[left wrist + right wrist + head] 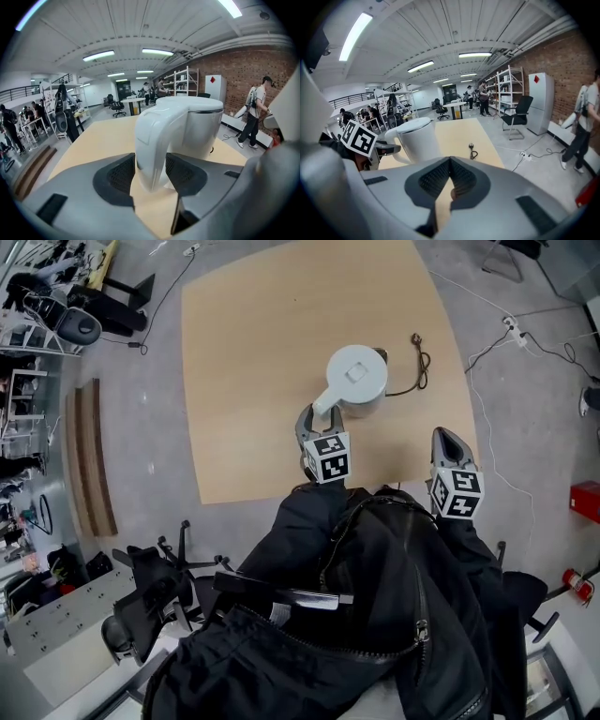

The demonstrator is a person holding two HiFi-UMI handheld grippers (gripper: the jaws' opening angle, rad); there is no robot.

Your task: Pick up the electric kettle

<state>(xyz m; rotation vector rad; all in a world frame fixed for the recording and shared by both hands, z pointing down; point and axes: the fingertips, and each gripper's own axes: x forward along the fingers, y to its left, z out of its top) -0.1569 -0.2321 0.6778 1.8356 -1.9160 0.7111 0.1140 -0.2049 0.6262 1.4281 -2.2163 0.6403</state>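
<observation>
A white electric kettle (356, 376) stands upright on the light wooden table (253, 352), its handle (325, 404) turned toward me. My left gripper (317, 413) is open, and the handle (150, 140) stands between its dark pads (119, 173), close to both; no squeeze shows. The kettle body (201, 126) rises just behind. My right gripper (448, 437) hovers over the table's near right edge, shut and empty, to the right of the kettle (417, 138). In the right gripper view its pads (461, 180) meet at the tip.
A black cord with a plug (419, 357) lies on the table right of the kettle. Black office chairs (150, 587) stand at lower left, wooden boards (89, 456) lie on the floor at left. A power strip and cables (514, 329) trail at right.
</observation>
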